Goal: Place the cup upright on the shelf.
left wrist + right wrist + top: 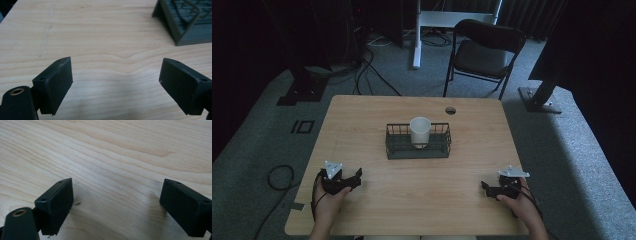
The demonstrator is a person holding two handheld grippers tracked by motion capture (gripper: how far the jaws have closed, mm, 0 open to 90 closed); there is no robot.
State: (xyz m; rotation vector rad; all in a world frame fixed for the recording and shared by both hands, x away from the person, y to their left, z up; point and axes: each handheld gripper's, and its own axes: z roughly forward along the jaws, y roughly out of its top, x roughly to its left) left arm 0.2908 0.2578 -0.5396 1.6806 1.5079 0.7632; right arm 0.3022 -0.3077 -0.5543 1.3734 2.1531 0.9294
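A white cup (420,131) stands upright inside a dark wire basket (394,148) at the middle of the wooden table (362,115). My left gripper (355,176) rests low at the table's front left, held in a hand, and points toward the basket. Its jaws stand open over bare wood (116,82), and a corner of the basket (183,27) shows at the upper right of the left gripper view. At the front right my right gripper (485,186) lies in the other hand. Its jaws are open too (116,205), with nothing between them.
A round cable hole (450,110) sits near the table's far edge. A black folding chair (482,52) stands behind the table, with cables (367,70) on the grey carpet and dark stand bases (539,100) at both sides.
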